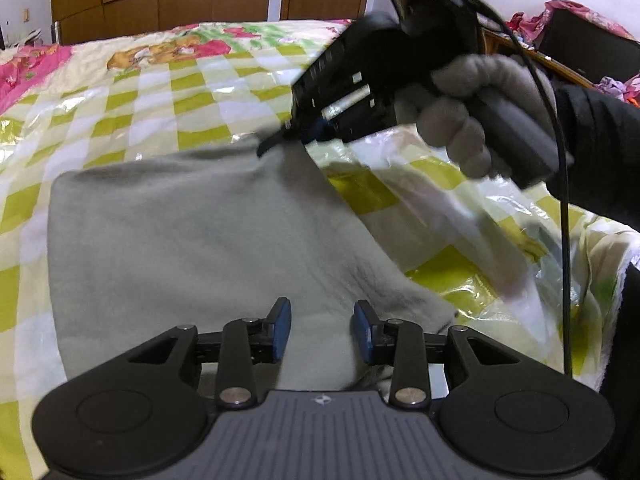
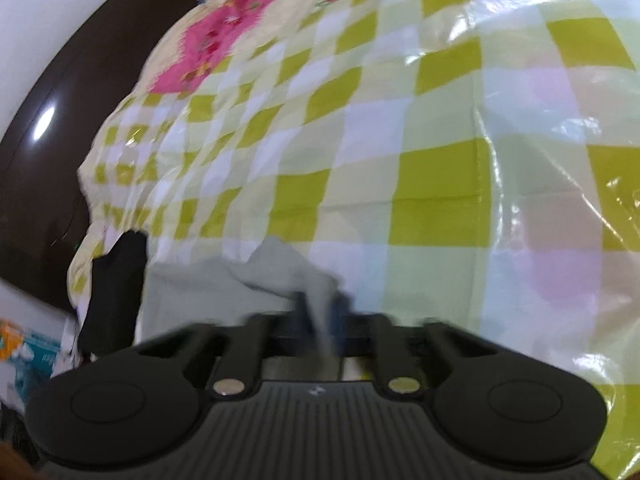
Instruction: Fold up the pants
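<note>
Grey pants [image 1: 200, 232] lie folded on a bed with a green and white checked cover [image 1: 160, 92] under clear plastic. My left gripper [image 1: 322, 330] hovers over the near part of the pants. Its blue pads [image 1: 282, 328] stand apart, with cloth showing in the gap and nothing pinched. A grey-gloved hand [image 1: 460, 120] holds my right gripper [image 1: 276, 142] at the far right corner of the pants. In the blurred right wrist view that gripper [image 2: 322, 312] is shut on a raised fold of the grey pants [image 2: 208, 292].
Brown wooden doors [image 1: 160, 0] stand behind the bed. Pink cloth [image 1: 560, 16] is heaped at the far right. A black sleeve [image 1: 592, 152] and a cable [image 1: 564, 240] cross the right side. Dark floor [image 2: 60, 120] lies past the bed's left edge, where a black shape [image 2: 116, 280] stands.
</note>
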Demonstrator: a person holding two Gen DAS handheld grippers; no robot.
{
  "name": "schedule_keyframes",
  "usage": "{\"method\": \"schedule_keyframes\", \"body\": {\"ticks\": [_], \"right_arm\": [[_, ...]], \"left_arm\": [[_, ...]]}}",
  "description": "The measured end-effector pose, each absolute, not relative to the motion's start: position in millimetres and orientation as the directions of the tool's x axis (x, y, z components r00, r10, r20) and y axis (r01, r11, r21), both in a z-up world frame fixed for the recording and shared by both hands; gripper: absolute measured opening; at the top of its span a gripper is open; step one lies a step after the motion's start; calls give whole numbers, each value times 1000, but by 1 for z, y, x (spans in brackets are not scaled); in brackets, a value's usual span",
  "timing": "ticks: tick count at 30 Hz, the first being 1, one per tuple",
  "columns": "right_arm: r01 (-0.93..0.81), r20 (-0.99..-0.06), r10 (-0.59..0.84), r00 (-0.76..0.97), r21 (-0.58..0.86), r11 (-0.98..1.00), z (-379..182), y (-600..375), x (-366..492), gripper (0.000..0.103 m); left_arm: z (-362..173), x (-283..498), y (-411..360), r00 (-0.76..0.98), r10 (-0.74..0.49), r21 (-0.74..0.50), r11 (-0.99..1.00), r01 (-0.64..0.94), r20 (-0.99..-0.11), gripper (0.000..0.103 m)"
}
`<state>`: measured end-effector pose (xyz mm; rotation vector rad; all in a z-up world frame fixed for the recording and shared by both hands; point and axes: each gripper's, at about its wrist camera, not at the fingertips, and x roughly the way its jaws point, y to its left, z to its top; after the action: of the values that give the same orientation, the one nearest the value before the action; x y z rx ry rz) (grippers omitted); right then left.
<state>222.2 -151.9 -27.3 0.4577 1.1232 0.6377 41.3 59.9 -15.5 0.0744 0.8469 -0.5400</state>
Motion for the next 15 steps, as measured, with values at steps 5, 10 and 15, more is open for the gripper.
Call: {"method": "schedule_keyframes", "body": {"ticks": [5, 10, 15], "right_arm": [[-181, -643, 684, 345, 669, 721, -21, -154, 240, 5], [-152, -660, 648, 381, 647, 748, -27, -148, 259, 2], [-160, -647, 639, 416, 640, 752, -14, -156, 249, 8]], "left_arm": [[-19, 43, 61, 530, -430, -158, 862, 482, -731, 47], [-16, 43, 63, 542, -430, -162, 867, 471, -722, 48], [3, 36, 73, 589, -423, -152, 878, 453, -689, 48]]}}
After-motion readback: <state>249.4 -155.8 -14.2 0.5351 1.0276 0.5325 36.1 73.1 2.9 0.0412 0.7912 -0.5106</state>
